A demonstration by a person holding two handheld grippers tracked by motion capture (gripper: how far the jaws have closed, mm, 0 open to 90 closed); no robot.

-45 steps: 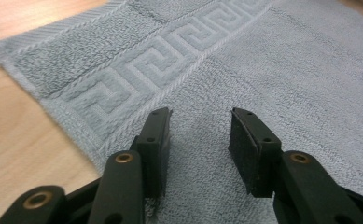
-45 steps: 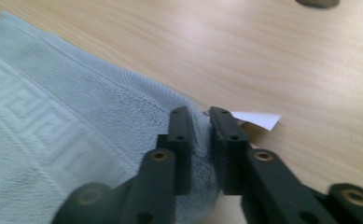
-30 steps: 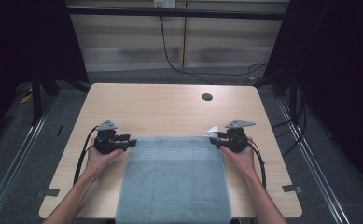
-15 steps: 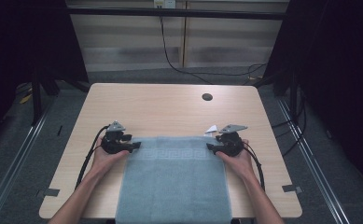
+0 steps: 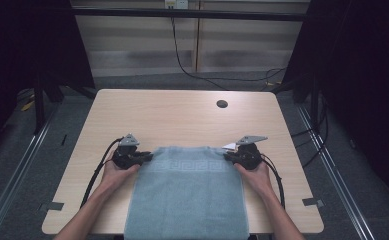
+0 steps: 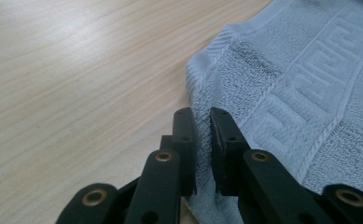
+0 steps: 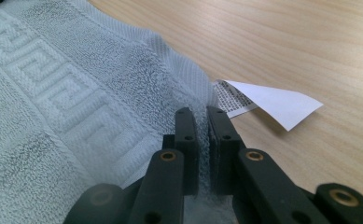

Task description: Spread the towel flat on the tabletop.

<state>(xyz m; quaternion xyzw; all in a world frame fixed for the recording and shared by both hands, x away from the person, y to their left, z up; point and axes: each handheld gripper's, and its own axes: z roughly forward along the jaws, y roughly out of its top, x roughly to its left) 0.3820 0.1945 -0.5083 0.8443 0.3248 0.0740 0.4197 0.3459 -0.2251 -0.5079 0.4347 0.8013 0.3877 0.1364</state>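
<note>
High view: blue-grey towel (image 5: pixel 187 192) is lying flat on the near half of the pale wood table (image 5: pixel 182 117), its near end hanging over the table's front edge. Left gripper (image 5: pixel 141 158) is sitting at the far-left corner, right gripper (image 5: pixel 232 157) at the far-right corner, a hand behind each. Jaws on both have just been closing, with towel edge between them. Small dark round hole (image 5: pixel 222 104) is showing in the tabletop far right, well apart from the cloth.

Left gripper view: black jaws are standing nearly together, pinching a thin fold of the towel's (image 6: pixel 282 88) side hem just below the corner. Terry pile looking thick and looped, with a flat woven band and raised key-pattern border. Bare wood grain on the other side.

Right gripper view: jaws are clamping the hem at the corner, cloth bunching between the pads. White care label (image 7: pixel 272 100) with printed text is sticking out from the hem just beside the jaws, resting on the wood.

Handling, as I judge it: soft, limp, light, not fragile, grippy pile so slip is unlikely. It will sag and drape once lifted, so both corners need to move together. The hemmed corners are the best hold, since the stitched edge is firmer than the pile.
</note>
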